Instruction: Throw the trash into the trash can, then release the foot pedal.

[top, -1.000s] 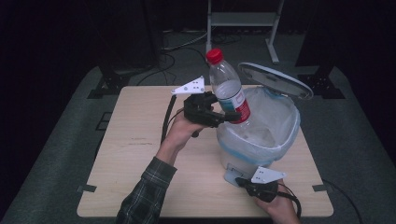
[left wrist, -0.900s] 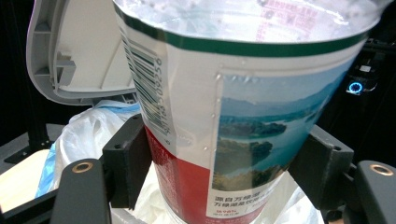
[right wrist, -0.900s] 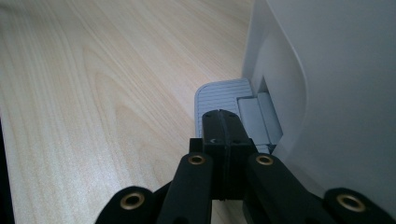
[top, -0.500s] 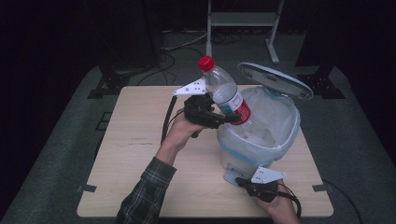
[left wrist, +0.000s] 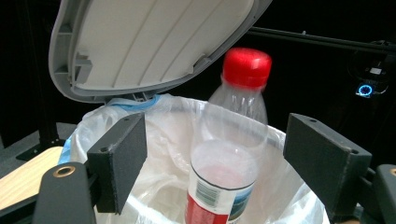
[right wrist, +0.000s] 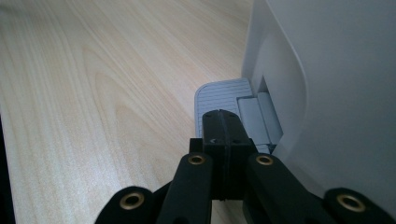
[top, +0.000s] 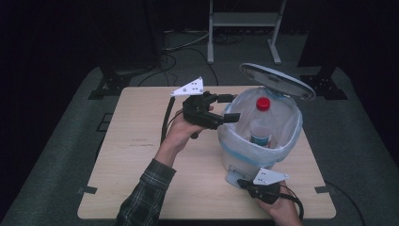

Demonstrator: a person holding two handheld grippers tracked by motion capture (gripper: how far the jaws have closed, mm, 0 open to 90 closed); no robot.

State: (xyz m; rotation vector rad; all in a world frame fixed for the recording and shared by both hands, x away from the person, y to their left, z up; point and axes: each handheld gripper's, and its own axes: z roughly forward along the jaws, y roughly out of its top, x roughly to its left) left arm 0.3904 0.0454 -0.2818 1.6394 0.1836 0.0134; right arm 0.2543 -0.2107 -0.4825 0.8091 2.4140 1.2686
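Observation:
A clear plastic bottle (top: 260, 123) with a red cap and red label stands upright inside the white pedal bin (top: 234, 159), which is lined with a thin bag. The bin's lid (top: 277, 82) is tilted up. My left gripper (top: 231, 107) hovers at the bin's left rim, open, with nothing touching its pads. In the left gripper view the bottle (left wrist: 233, 154) sits beyond and between the spread jaws of the left gripper (left wrist: 217, 163), under the lid (left wrist: 154, 42). My right gripper (right wrist: 225, 126) is shut, its tip resting on the grey foot pedal (right wrist: 219, 95) at the bin's base.
The bin stands on the right half of a light wooden table (top: 141, 141). A metal stand (top: 240, 19) and cables lie on the dark floor behind the table. The right gripper (top: 242, 182) is near the table's front edge.
The left gripper held the bottle tilted above the bin; its jaws have opened and the bottle has dropped upright into the bag. The right gripper stayed on the pedal.

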